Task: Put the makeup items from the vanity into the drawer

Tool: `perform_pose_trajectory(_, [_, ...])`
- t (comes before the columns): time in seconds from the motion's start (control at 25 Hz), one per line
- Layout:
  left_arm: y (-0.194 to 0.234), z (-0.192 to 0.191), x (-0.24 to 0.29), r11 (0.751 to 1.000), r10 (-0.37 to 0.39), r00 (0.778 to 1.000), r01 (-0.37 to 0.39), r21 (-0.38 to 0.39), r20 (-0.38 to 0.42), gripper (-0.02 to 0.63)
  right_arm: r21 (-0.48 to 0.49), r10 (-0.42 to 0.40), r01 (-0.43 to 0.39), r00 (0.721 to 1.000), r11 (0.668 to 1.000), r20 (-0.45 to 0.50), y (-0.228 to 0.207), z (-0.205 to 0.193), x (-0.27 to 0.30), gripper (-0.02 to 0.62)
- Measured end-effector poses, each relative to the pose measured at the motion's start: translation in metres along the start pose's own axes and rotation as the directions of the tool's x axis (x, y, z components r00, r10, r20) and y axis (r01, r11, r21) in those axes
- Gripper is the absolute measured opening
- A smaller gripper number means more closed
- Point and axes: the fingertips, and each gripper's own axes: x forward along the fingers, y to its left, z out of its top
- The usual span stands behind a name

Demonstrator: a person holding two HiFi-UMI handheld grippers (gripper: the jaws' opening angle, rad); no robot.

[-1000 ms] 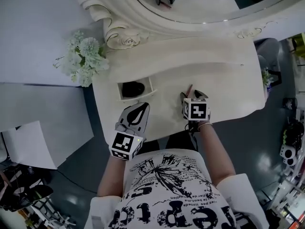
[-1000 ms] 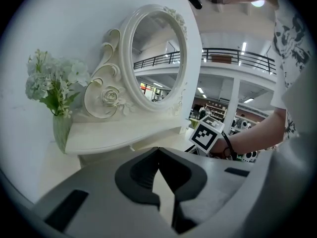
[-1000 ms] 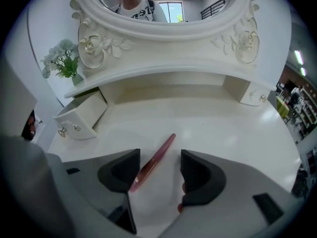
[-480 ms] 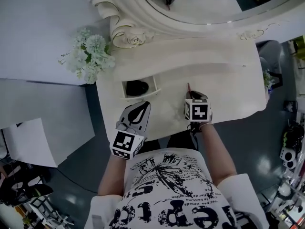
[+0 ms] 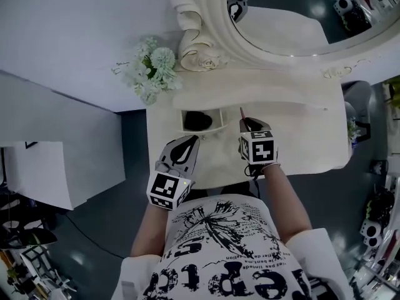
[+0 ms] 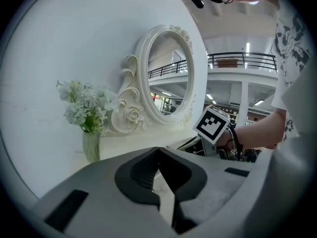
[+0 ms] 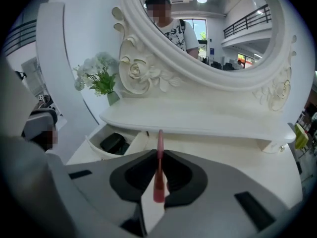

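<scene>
Makeup pencil [image 7: 159,175], a slim pink stick, is clamped between the jaws of the right gripper [image 7: 158,155]. These jaws have just been closing and are now narrowed onto the stick. In the right gripper view the stick is seen running lengthwise through the jaws, with its far tip projecting beyond them toward 12 o'clock, against the front edge of the raised shelf [image 7: 198,123].

In the head view the right gripper [image 5: 248,125] is located over the vanity top [image 5: 306,139], and the makeup pencil [image 5: 242,114] is seen protruding from it toward 11 o'clock. The drawer [image 5: 204,132] is pulled open at 9 o'clock from the right gripper, close beside it. A black item [image 5: 195,119] is contained in the drawer. The same drawer [image 7: 93,145] and black item [image 7: 113,143] are shown at 9 o'clock in the right gripper view.

The left gripper [image 5: 186,144] is positioned at 6 o'clock from the drawer, near its front. In the left gripper view the left gripper [image 6: 158,150] is shown with its jaws brought together, tips touching, and nothing is gripped between them.

An oval mirror [image 5: 281,17] is mounted at 12 o'clock on the vanity, and flowers [image 5: 150,70] are placed at 10 o'clock from the drawer.
</scene>
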Motion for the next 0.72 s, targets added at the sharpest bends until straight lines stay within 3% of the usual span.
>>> perform_pose_trajectory(0.2, [0.02,0.004,-0.022,0.997,0.082,0.996,-0.081,-0.017,0.033,0.02,-0.112,0.094,-0.09,0.995,0.99,0.028,0.044,0.031,0.005,0.055])
perform_pose_trajectory(0.36, [0.038,0.001,-0.044,0.987,0.155,0.987,-0.153,-0.044,0.044,0.018,-0.21,0.181,-0.172,0.983,0.962,0.022,0.083,0.047,0.011,0.055])
perform_pose_trajectory(0.72, [0.061,-0.015,-0.077,0.949,0.3,0.953,-0.295,-0.11,0.033,0.02,-0.458,0.322,-0.338,0.94,0.822,-0.115,0.145,0.045,0.035,0.055])
